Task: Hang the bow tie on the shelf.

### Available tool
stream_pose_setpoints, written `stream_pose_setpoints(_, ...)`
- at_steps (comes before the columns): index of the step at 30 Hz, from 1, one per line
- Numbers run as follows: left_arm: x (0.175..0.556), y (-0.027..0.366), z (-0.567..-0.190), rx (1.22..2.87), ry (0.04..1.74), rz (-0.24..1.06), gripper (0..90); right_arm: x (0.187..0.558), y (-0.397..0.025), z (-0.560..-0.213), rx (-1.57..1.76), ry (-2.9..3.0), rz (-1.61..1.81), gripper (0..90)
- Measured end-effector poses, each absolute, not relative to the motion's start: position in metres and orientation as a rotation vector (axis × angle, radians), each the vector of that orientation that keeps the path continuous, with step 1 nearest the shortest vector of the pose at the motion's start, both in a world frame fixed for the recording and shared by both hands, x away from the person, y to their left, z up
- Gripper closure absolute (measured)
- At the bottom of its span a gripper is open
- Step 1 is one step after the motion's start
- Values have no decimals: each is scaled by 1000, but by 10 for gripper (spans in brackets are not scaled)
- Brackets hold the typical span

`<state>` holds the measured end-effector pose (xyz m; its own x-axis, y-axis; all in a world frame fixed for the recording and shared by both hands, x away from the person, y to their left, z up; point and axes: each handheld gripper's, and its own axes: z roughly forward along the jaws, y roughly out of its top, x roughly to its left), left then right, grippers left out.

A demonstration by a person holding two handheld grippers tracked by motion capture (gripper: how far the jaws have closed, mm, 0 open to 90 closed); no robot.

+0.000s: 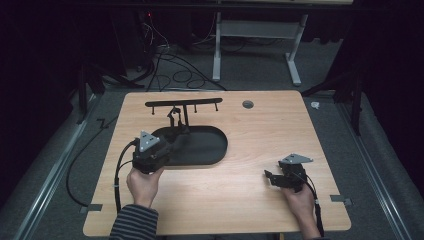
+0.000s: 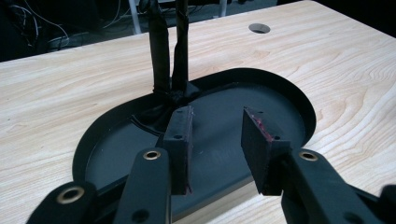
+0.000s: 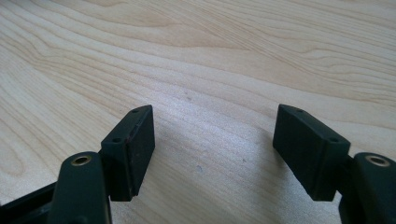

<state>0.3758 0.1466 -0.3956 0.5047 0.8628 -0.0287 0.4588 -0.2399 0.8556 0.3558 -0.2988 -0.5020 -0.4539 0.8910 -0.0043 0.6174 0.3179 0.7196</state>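
My left gripper (image 1: 172, 145) sits left of centre in the high view, over the near left rim of the black oval tray (image 1: 207, 150) on the desk (image 1: 240, 195). In the left gripper view its jaws stand apart with a moderate gap, holding nothing, poised above the tray floor (image 2: 224, 154). Just beyond them, at the tray's far edge in the upper middle of that frame, rises the black upright post (image 2: 170, 51) of a stand; what looks like a dark strap hangs against it. In the high view that stand carries a crossbar with small pegs (image 1: 183, 103) near the top of the desk. My right gripper (image 1: 272, 177) rests at the lower right of the high view, well apart from the tray. In the right gripper view its jaws are wide and empty over bare wood (image 3: 210, 70).
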Motion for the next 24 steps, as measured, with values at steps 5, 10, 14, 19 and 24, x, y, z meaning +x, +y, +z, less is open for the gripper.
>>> stream_pose_setpoints(5,371,147,-396,1874,1090,580,639,356,-299,-502,1338,2188,926,310)
stream_pose_setpoints(10,366,147,-397,1871,1083,572,637,356,-299,-502,1338,2188,926,310)
stream_pose_setpoints(14,362,146,-397,1867,1075,568,636,356,-299,-502,1338,2188,925,310)
stream_pose_setpoints(19,358,146,-398,1862,1073,564,635,356,-299,-502,1337,2188,925,310)
stream_pose_setpoints(24,353,148,-399,1853,1072,560,634,356,-299,-502,1335,2187,925,310)
